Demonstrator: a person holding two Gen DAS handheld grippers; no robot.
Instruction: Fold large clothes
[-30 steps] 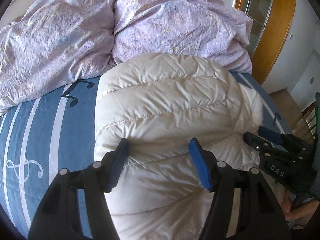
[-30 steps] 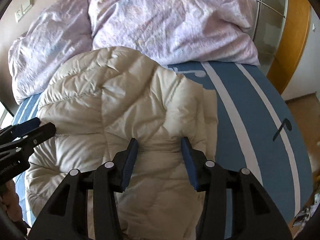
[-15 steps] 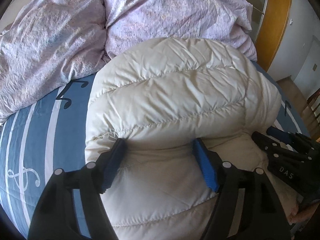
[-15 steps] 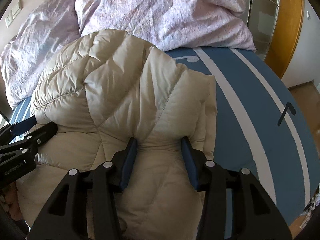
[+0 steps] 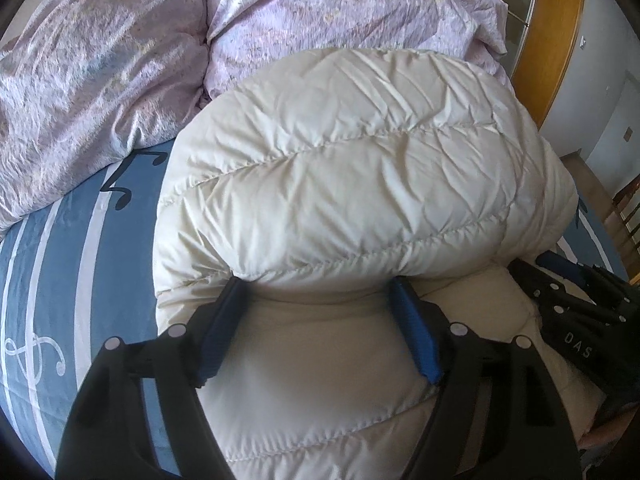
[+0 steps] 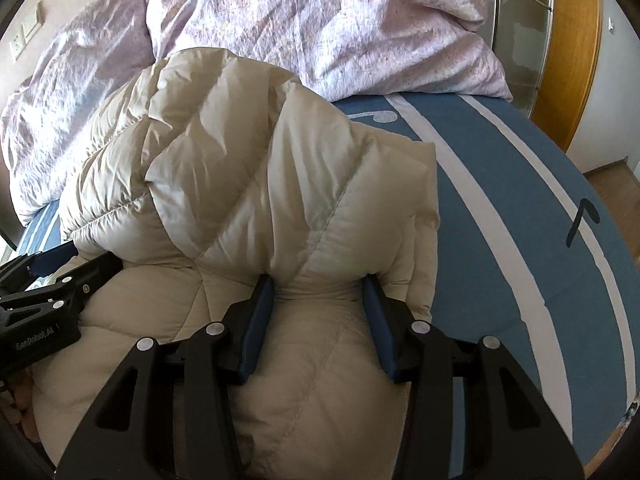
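A cream quilted puffer jacket [image 5: 352, 184] lies bunched on the blue striped bed; it also fills the right wrist view [image 6: 248, 184]. Its upper part bulges up into a rolled fold over my fingers. My left gripper [image 5: 320, 292] is open, its fingertips tucked under the fold's near edge on the left side. My right gripper [image 6: 316, 284] is open, fingertips likewise under the fold on the right side. Each gripper shows at the edge of the other's view, the right one [image 5: 580, 320] and the left one [image 6: 52, 292].
Two crumpled lilac pillows [image 5: 120, 64] [image 6: 340, 28] lie behind the jacket at the head of the bed. The blue sheet with white stripes and music notes [image 6: 520, 184] extends right. A wooden wardrobe frame [image 5: 556, 28] stands at the far right.
Both grippers have pushed forward along the jacket, rolling its upper part into a taller bulge that moved toward the pillows. The jaws stay open.
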